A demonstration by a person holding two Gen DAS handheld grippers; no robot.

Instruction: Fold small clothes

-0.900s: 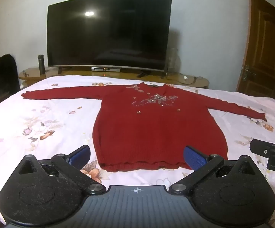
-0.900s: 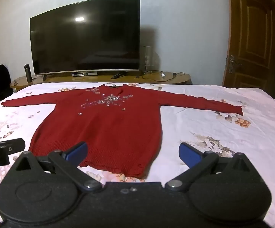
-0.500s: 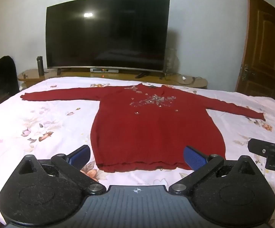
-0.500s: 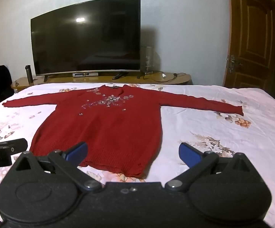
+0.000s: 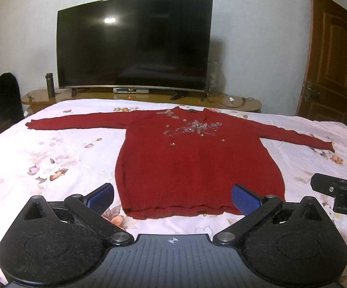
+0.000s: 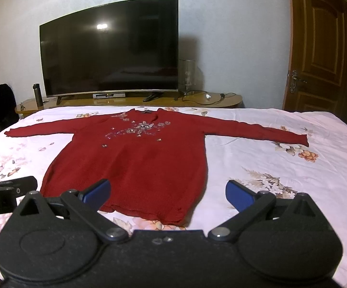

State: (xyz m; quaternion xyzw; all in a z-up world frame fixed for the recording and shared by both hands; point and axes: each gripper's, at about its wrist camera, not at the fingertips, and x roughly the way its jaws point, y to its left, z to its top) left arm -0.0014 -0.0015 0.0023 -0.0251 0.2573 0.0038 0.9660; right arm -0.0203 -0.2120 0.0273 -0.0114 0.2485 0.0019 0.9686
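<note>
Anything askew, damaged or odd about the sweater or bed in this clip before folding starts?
Nothing stands out. The red knitted sweater with beaded chest decoration lies flat, face up, both sleeves spread, on the floral white bedsheet. Both tools, left and right, are open and hold nothing.

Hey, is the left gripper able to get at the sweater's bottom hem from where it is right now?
Probably yes. The left gripper is open, and the red sweater lies flat on the bedsheet with its hem right ahead of the gripper, nothing between them.
</note>
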